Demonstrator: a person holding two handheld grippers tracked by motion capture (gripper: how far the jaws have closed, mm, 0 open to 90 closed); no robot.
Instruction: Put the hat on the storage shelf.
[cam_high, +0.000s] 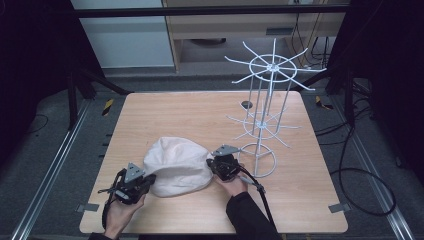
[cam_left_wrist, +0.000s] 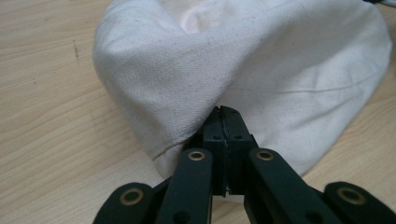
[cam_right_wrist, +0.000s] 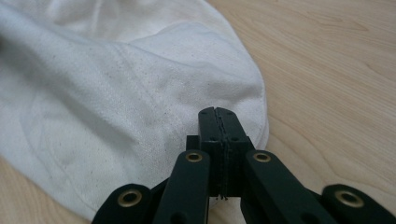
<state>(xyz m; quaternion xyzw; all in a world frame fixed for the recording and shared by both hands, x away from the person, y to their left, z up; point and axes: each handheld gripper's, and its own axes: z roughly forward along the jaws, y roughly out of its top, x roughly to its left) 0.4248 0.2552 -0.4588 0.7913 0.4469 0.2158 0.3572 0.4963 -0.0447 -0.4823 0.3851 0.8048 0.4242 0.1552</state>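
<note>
both tools, left tool (cam_high: 148, 178) and right tool (cam_high: 211, 163), pinch opposite edges of white cloth hat (cam_high: 177, 166).

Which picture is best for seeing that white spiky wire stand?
The high view: the wire stand stands whole on the table, with both spoke rings and its round base, right of the white cloth. The two gripper views look at cloth and tabletop instead, giving nothing of the stand.
</note>
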